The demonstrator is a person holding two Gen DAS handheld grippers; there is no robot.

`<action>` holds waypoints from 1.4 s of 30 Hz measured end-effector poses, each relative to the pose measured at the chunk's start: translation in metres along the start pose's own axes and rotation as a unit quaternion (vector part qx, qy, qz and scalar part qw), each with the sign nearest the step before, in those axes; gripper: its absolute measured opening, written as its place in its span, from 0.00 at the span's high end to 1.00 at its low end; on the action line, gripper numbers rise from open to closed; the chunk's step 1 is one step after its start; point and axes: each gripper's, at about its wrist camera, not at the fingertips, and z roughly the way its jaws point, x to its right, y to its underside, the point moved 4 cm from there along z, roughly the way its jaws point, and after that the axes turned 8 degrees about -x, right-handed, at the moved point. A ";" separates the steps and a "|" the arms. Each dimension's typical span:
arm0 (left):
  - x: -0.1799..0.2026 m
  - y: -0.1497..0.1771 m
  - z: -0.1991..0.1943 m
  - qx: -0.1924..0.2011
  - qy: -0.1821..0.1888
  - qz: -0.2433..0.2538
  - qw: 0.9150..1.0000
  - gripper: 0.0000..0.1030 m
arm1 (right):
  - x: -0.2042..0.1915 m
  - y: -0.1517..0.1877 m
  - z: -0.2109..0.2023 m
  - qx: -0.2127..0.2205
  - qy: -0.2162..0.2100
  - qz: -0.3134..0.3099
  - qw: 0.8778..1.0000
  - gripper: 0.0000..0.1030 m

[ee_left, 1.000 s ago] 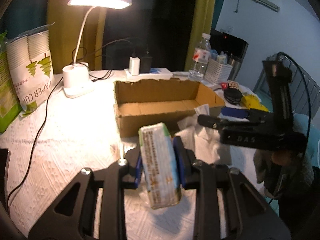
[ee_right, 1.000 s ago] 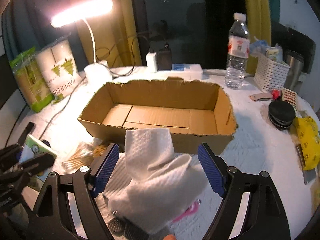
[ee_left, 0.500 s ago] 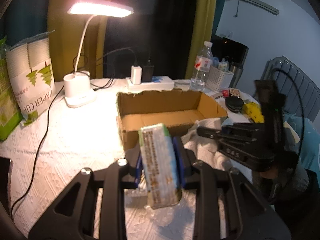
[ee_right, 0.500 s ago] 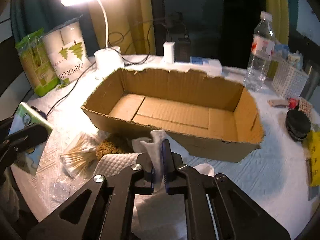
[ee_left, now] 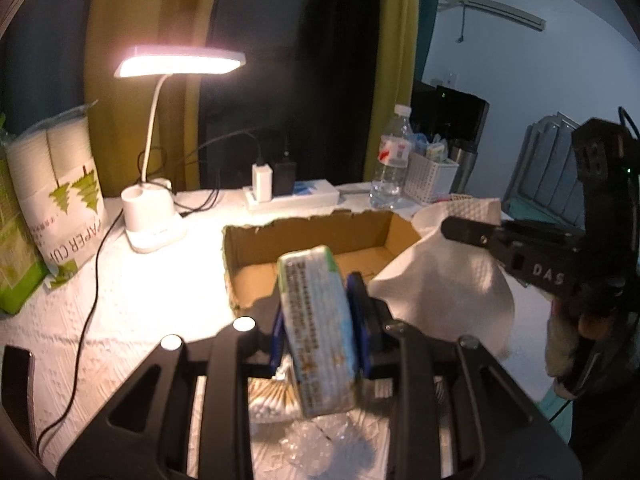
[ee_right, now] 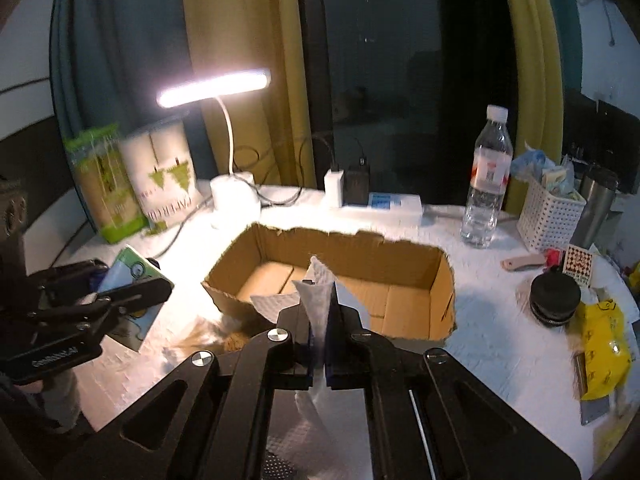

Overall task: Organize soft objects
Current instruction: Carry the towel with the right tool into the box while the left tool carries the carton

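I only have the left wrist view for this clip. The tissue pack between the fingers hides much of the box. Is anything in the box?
Observer: No. The right wrist view shows the cardboard box floor bare.
Operator: The right gripper's fingertips are buried in white cloth here. Shut?
Observer: Yes. The right gripper is shut on the white cloth, which sticks up between the pads.
Operator: Anything right of the box?
Observer: A black round case and a yellow packet lie there, beyond your frame.

Both wrist views look forward from close above the table, sharing the cardboard box point(ee_left: 316, 248) point(ee_right: 340, 276).
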 end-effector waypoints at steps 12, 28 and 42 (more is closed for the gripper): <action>0.008 -0.022 -0.011 0.027 -0.002 0.015 1.000 0.72 | 0.010 -0.030 -0.041 0.063 0.014 -0.015 0.998 0.96; 0.024 -0.068 -0.004 0.075 0.012 0.035 0.996 0.72 | 0.033 -0.078 -0.061 0.124 0.033 -0.040 0.991 0.96; 0.025 -0.079 0.059 0.047 0.019 0.011 0.999 0.72 | 0.058 -0.094 0.008 0.104 0.026 -0.045 0.993 0.96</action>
